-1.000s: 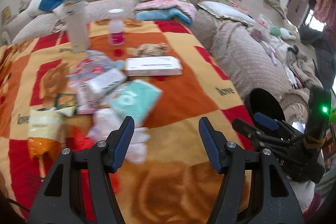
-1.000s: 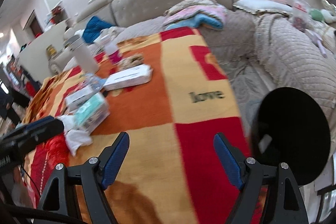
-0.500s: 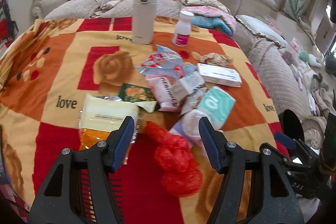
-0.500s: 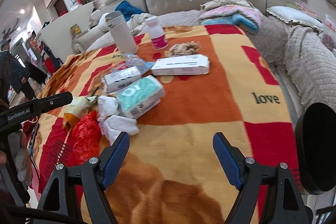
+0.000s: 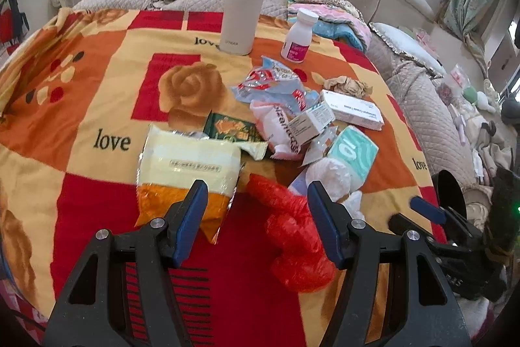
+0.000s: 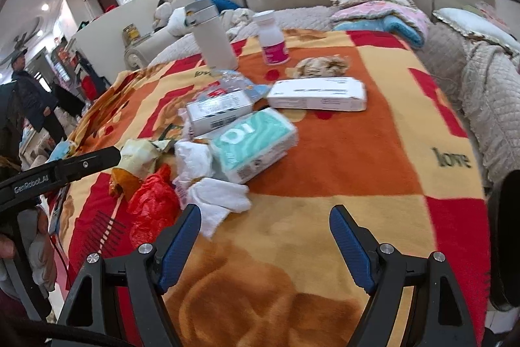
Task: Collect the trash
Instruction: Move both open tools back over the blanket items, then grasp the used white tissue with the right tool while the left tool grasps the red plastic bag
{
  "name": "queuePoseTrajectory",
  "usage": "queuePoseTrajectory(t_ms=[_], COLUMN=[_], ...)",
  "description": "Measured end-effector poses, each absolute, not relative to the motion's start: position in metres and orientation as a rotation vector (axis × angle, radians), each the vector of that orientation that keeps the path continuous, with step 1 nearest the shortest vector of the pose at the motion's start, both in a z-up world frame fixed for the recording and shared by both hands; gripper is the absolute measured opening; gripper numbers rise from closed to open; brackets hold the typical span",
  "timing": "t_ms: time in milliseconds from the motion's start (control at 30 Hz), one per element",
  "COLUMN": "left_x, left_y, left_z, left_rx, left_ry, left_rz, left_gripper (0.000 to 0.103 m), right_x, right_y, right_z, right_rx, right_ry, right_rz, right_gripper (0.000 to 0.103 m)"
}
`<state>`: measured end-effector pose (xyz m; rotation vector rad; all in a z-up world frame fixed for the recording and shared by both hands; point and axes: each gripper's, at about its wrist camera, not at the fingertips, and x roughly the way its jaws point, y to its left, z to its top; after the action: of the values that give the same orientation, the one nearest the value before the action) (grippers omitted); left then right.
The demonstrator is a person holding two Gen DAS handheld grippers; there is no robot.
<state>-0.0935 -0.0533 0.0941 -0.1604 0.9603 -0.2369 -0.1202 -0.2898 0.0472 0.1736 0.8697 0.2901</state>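
Observation:
A heap of trash lies on the patterned blanket: a red plastic bag, a yellow-and-orange snack bag, white crumpled tissues, a teal tissue pack, wrappers and small boxes. My left gripper is open and empty, hovering just in front of the red bag and the snack bag. My right gripper is open and empty, to the right of the heap, near the tissues and the red bag.
A white thermos and a pill bottle stand at the far side, with a long white box and crumpled brown paper. A black round bin sits off the right edge. Sofas surround; a person stands far left.
Both grippers have swung left toward the trash heap. The left view now takes in the whole pile with the red bag between its fingers. Both stay open.

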Motion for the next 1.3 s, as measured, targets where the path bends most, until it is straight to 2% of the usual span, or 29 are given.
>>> queuePoseTrajectory(t_ms=[33,133,200,300,400,533,800,833,867,967,1067,1300], left_x=[-0.096,-0.104,-0.109,-0.113,-0.117,-0.119,-0.104,-0.102,-0.101,-0.104,-0.111,-0.118], left_y=[-0.052,-0.048,-0.045,-0.039,-0.039,-0.05,-0.092,-0.095,-0.098,-0.1,-0.102,-0.125], left_z=[0.094,0.096,0.096,0.095,0.093,0.087,0.047,0.044,0.041,0.047,0.065,0.104], left_rx=[-0.164,-0.16,-0.146,-0.137,-0.142,-0.154,-0.165,-0.168,-0.172,-0.188,-0.179,-0.157], left_ry=[0.965,0.969,0.968,0.976,0.988,1.006,1.066,1.07,1.076,1.066,1.029,0.953], left_rz=[-0.241,-0.247,-0.243,-0.235,-0.242,-0.286,-0.358,-0.367,-0.369,-0.405,-0.456,-0.535], left_gripper=[0.063,0.063,0.063,0.063,0.063,0.063,0.062,0.061,0.048,0.038,0.034,0.033], right_x=[-0.118,-0.106,-0.1,-0.095,-0.084,-0.085,-0.123,-0.126,-0.129,-0.136,-0.14,-0.148], right_y=[-0.285,-0.267,-0.256,-0.236,-0.219,-0.228,-0.274,-0.282,-0.287,-0.3,-0.314,-0.338], right_z=[0.046,0.043,0.042,0.036,0.021,0.02,0.056,0.058,0.058,0.059,0.059,0.069], right_rx=[0.173,0.152,0.132,0.08,0.035,0.091,0.14,0.16,0.172,0.19,0.214,0.239], right_ry=[0.872,0.877,0.881,0.89,0.92,0.905,0.825,0.825,0.824,0.814,0.805,0.765], right_rz=[0.31,0.364,0.398,0.454,0.487,0.504,0.494,0.495,0.497,0.471,0.441,0.382], right_gripper=[0.072,0.064,0.052,0.045,0.029,0.026,0.026,0.026,0.026,0.026,0.026,0.026])
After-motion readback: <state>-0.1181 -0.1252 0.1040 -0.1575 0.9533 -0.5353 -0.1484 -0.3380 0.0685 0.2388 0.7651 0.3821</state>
